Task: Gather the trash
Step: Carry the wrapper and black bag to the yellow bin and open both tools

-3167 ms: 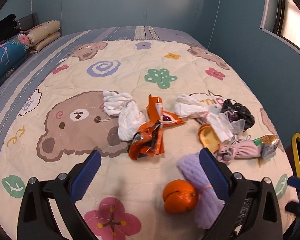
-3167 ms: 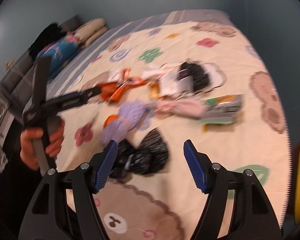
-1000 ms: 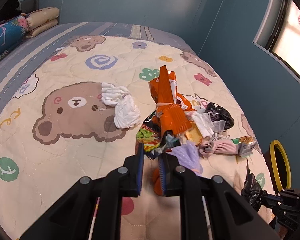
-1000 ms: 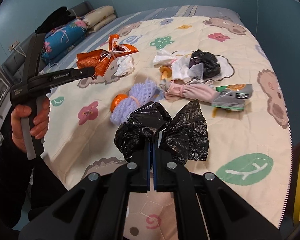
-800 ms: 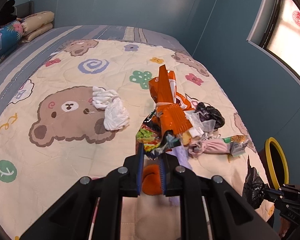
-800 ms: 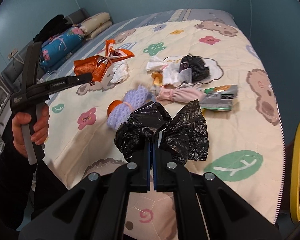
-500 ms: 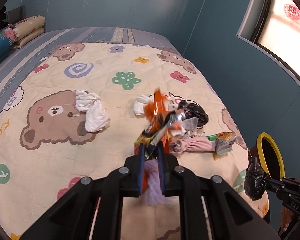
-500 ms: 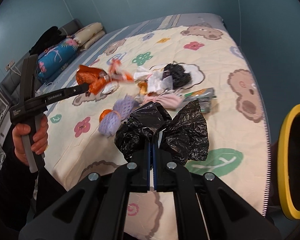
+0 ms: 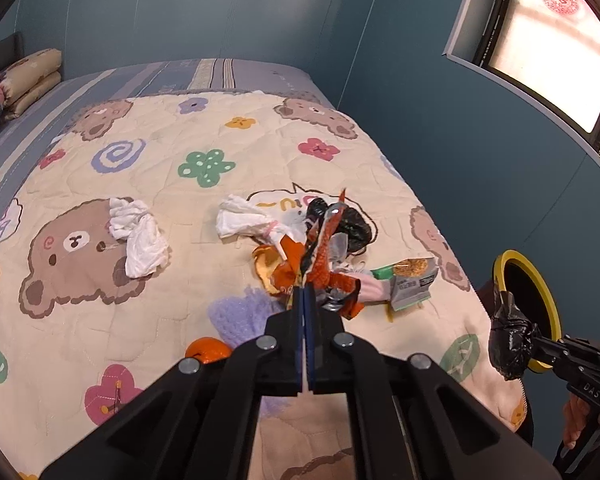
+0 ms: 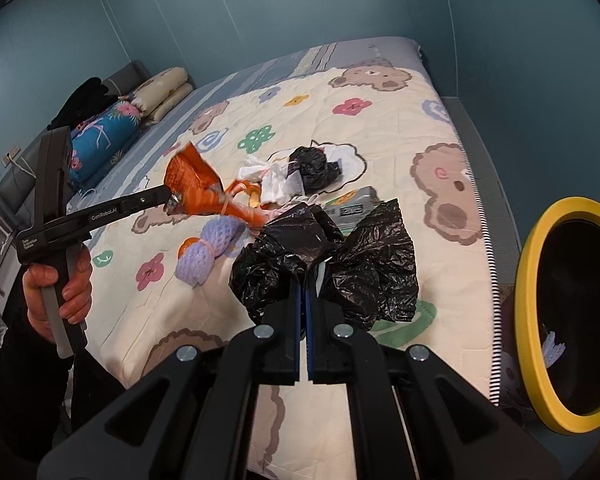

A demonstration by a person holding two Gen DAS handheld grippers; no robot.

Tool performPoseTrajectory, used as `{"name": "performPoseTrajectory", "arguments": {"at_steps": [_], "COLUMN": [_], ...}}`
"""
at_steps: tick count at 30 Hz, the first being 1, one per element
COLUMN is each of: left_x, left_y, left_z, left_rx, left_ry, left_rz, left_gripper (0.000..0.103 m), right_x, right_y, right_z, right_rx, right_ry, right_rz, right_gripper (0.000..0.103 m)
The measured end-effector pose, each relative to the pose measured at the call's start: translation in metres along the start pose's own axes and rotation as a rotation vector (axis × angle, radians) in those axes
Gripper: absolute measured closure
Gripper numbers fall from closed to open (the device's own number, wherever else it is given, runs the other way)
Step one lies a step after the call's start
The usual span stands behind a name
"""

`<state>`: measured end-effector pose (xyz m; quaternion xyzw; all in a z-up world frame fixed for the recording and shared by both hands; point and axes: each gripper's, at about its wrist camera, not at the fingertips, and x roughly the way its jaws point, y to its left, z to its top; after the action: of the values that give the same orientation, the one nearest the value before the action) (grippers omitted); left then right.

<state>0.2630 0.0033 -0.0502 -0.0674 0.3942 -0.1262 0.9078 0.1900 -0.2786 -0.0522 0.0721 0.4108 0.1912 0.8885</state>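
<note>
My left gripper (image 9: 304, 289) holds a crumpled orange snack wrapper (image 9: 320, 264) above the bed, its jaws closing tight on the wrapper's edge. The right wrist view shows the same gripper (image 10: 168, 197) and wrapper (image 10: 196, 186) from the side, in a person's hand (image 10: 60, 284). My right gripper (image 10: 304, 286) is shut on a crumpled black plastic bag (image 10: 328, 256), held over the bed's edge, left of a yellow-rimmed bin (image 10: 534, 280). In the left wrist view that bag (image 9: 508, 340) hangs just in front of the bin (image 9: 516, 258).
On the bear-print quilt (image 9: 172, 288) lie white tissues (image 9: 140, 236), another tissue (image 9: 240, 220), a black bag (image 9: 354, 228), a green snack packet (image 9: 410, 284), a pink cloth (image 9: 374, 290), a purple mesh sleeve (image 9: 240, 316) and an orange fruit (image 9: 206, 350). Pillows (image 10: 164, 94) sit at the bed's head.
Both grippers swung right toward the bin, which now fills the right wrist view's edge. The left jaws drew tighter and the orange wrapper flopped and turned edge-on.
</note>
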Motion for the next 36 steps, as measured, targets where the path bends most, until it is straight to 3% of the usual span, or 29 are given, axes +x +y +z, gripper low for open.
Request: {"name": "performPoseTrajectory", "arguments": {"at_steps": [8,21,36], "left_x": [-0.008,-0.017,0.017], "left_y": [-0.032,-0.095,-0.214], "left_z": [0.004,0.021,0.030], "left_rx": [0.064,0.114,0.251], "left_ry": [-0.020,-0.056,-0.012], "left_rz": [-0.039,-0.181,-0.347], "left_gripper": [0.103,0.103,0.103], "right_x": [-0.016,-0.071,-0.131], "right_y": [-0.014,-0.068,-0.155], "right_z": [-0.002,0.010,0.012], "right_rx": [0.030,0.112,0.243], "right_ry": [-0.034,-0.152,-0.245], "right_rz": [-0.010,-0.095,-0.242], "right_gripper": [0.101,0.101,0.101]}}
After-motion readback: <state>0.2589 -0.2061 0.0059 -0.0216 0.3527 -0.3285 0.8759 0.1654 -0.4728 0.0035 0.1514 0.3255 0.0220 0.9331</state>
